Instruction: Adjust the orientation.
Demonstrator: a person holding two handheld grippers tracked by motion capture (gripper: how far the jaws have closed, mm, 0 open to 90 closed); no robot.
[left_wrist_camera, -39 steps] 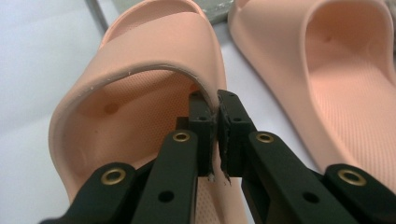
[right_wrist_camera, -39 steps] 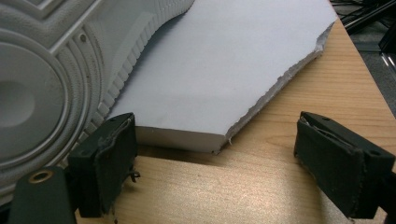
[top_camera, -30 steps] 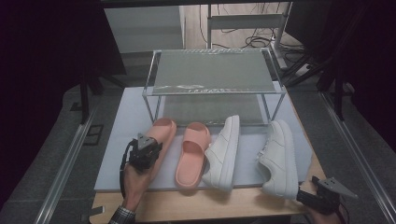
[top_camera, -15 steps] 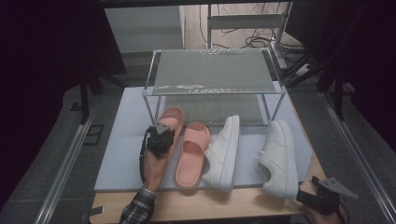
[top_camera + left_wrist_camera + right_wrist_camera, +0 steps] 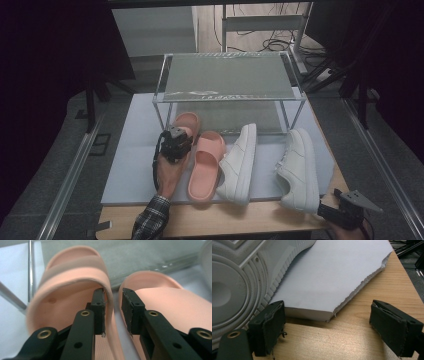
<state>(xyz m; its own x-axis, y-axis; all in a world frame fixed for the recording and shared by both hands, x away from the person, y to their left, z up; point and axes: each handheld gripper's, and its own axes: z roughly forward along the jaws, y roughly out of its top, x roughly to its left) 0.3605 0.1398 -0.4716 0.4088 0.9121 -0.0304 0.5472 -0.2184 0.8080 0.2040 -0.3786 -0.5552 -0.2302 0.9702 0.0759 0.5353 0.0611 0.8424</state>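
Two pink slippers lie side by side on the white mat, the left slipper [image 5: 187, 121] with its toe at the rack, the right slipper [image 5: 205, 167] beside it. My left gripper [image 5: 175, 143] hovers over the left slipper. In the left gripper view its jaws [image 5: 113, 293] straddle the side wall of the left slipper [image 5: 67, 277]; they have just been opening, and the right pad [image 5: 128, 302] stands clear of the wall beside the right slipper [image 5: 170, 297]. My right gripper [image 5: 345, 212] rests open at the table's near right corner [image 5: 327, 322], nothing between its pads.
Two white sneakers [image 5: 240, 162] [image 5: 299, 170] lie to the right of the slippers. A two-tier metal and glass rack [image 5: 227, 75] stands at the back of the mat [image 5: 130, 150]. The mat's torn corner [image 5: 332, 277] sits on the wooden table [image 5: 374, 290]; a sneaker sole [image 5: 237, 282] is close.
The left hand carried the left slipper right and away toward the rack, setting it beside the other slipper, and its jaws have parted. The right gripper has not moved.
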